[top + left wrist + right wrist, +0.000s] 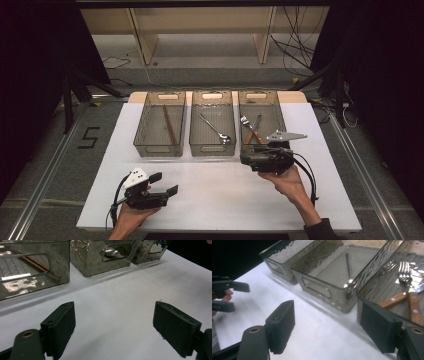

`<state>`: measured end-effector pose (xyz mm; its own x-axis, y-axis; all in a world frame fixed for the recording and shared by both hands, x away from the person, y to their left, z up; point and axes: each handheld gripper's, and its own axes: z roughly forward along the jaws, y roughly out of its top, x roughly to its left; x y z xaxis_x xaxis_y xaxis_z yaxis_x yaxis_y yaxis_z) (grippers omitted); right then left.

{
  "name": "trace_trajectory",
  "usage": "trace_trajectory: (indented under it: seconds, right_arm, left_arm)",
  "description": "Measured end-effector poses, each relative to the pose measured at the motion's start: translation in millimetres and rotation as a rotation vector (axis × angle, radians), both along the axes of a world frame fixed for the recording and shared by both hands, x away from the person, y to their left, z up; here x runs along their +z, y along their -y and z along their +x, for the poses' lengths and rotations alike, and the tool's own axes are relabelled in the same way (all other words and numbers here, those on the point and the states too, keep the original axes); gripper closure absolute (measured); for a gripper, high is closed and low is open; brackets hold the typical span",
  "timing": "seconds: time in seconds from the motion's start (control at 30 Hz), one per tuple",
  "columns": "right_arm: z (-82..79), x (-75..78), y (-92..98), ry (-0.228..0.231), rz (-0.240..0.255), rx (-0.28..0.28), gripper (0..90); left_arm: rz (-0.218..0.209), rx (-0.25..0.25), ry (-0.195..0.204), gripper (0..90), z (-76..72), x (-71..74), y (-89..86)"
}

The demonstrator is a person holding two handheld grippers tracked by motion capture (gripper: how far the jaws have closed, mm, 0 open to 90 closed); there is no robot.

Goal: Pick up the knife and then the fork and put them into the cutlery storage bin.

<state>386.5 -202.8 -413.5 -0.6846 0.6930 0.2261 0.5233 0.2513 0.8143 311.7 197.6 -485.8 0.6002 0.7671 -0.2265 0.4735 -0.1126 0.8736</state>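
Now, work in hand: sorting table tools into three clear bins at the far edge of the white table [210,195].
Right gripper [248,159]: jaws wide apart, nothing between them. It sits just in front of the right bin [280,117], near the table's right side.
Left gripper [167,184]: jaws wide apart too, nothing held. It hovers by the near left corner of the table.
Fork [403,270]: lies flat in the right bin, metal prongs toward the far end, wooden handle [392,300] toward the near wall.
Knife [256,124]: lies beside the fork, touching or crossing it near the handles; its wooden handle [415,311] points at the near wall.
How they will handle: I think both are light and stiff. The metal parts look shiny and slippery. The wood looks less slippery.
Best place to hold: the wooden handle, pinched across its thin sides.
Watch out: the two tools lie close, so a grab may catch both.
Spoon [216,129]: in the middle bin [196,115], all metal.
Chopsticks [169,125]: in the left bin [141,120].
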Motion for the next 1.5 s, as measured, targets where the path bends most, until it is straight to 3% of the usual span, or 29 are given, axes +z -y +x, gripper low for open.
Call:
trace_trajectory:
  seconds: [0.57,0.83,1.23,1.5]
  right_arm:
    - [-35.7,-20.9,-1.1,0.048,0.031,0.067,22.3]
    - [-42.0,-31.6,1.1,0.065,0.016,0.055,21.9]
    - [-57.7,-43.8,13.4,0.070,0.048,0.039,21.0]
    - [-61.7,-48.6,20.3,0.067,0.044,0.026,21.1]
  left_arm:
    - [0.015,-0.006,0.001,17.9,-0.1,0.1,1.7]
    - [0.002,0.000,0.006,17.9,-2.7,0.5,-2.7]
    - [0.007,-0.007,0.009,17.9,-3.8,0.6,-2.2]
    - [0.009,-0.009,0.011,17.9,-3.4,0.6,-1.4]
